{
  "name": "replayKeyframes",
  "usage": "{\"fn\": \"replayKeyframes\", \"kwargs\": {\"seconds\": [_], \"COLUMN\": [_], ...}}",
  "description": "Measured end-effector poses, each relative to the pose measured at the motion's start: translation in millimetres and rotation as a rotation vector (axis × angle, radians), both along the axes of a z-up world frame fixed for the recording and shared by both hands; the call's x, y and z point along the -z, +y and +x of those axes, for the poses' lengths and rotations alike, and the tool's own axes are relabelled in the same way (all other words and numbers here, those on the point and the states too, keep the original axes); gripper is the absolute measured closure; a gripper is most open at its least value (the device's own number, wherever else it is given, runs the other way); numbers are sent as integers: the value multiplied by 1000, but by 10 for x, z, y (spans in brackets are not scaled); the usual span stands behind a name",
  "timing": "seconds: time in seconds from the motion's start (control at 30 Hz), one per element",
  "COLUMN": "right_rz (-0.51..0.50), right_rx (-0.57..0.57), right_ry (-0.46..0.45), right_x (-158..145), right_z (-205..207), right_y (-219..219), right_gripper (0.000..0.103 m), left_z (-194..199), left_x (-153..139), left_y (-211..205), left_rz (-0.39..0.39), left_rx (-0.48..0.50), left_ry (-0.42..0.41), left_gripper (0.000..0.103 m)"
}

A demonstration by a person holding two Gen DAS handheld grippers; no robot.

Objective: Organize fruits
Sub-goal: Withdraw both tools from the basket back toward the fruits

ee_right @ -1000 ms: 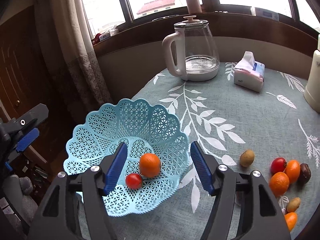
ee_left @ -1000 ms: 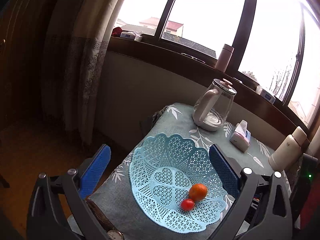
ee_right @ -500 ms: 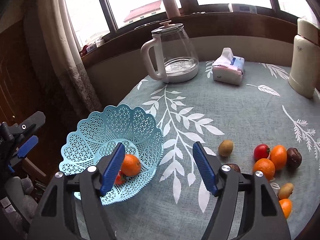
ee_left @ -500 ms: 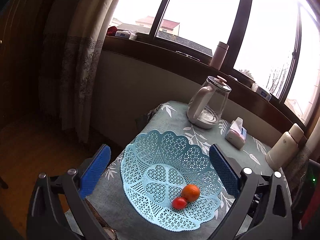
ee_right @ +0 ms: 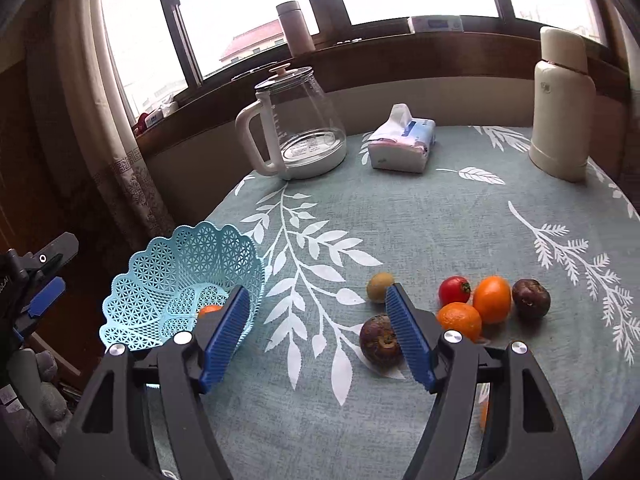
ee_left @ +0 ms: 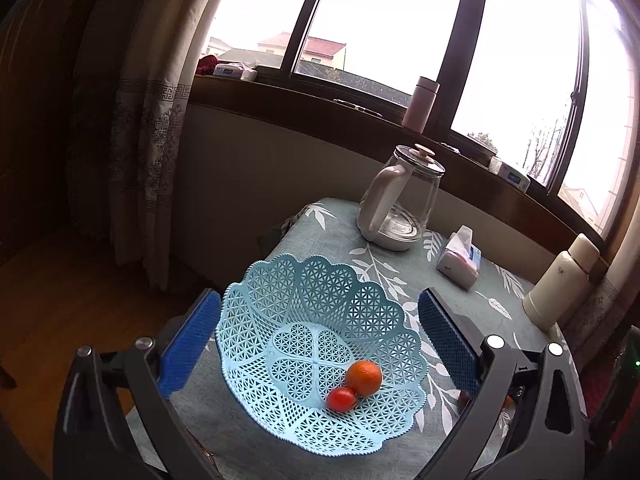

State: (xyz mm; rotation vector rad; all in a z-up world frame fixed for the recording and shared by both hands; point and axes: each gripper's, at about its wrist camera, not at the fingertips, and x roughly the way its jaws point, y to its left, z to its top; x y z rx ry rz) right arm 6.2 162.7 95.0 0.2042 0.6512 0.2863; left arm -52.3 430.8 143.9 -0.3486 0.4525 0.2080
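blue basket (ee_left: pixel 320 320) holds orange (ee_left: pixel 363 377), tomato (ee_left: pixel 341 399); left gripper (ee_left: pixel 320 344), right gripper (ee_right: pixel 318 334) both spread, empty.

The basket (ee_left: pixel 320 320) is pale blue plastic, pierced all over in a lattice, with a faint sheen. In it lie an orange (ee_left: pixel 363 377) with dimpled, matt skin and a tomato (ee_left: pixel 341 399) that is smooth and glossy. The worktop (ee_right: pixel 420 220) wears a grey-green woven cloth, matt and slightly coarse, printed with white leaves. The kettle (ee_right: pixel 298 120) is clear, shiny glass with a smooth cream plastic handle. The tissue pack (ee_right: pixel 402 144) is soft glossy film with paper showing on top. Two brown fruits (ee_right: pixel 379 342) look rough and dull. Each tool carries ribbed blue pads (ee_right: pixel 408 340) on matt black plastic, with bright metal screws.
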Motion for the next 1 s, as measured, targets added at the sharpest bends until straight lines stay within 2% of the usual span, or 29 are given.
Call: {"fn": "replayKeyframes", "kwargs": {"seconds": [0.23, 0.33, 0.7, 1.0], "right_rz": [23, 36, 40, 12], "right_rx": [82, 126, 221, 240], "right_ry": [7, 7, 30, 92], "right_x": [25, 39, 155, 399], "right_z": [-43, -64, -151, -249], "right_y": [-363, -521, -988, -1174], "right_gripper": [29, 21, 19, 19], "left_z": [20, 34, 93, 138], "left_x": [4, 10, 57, 109], "left_y": [-124, -185, -401, -560], "left_rz": [16, 21, 47, 66], "left_rx": [27, 38, 84, 121], "left_ry": [3, 6, 27, 48], "left_gripper": [3, 3, 3, 3]}}
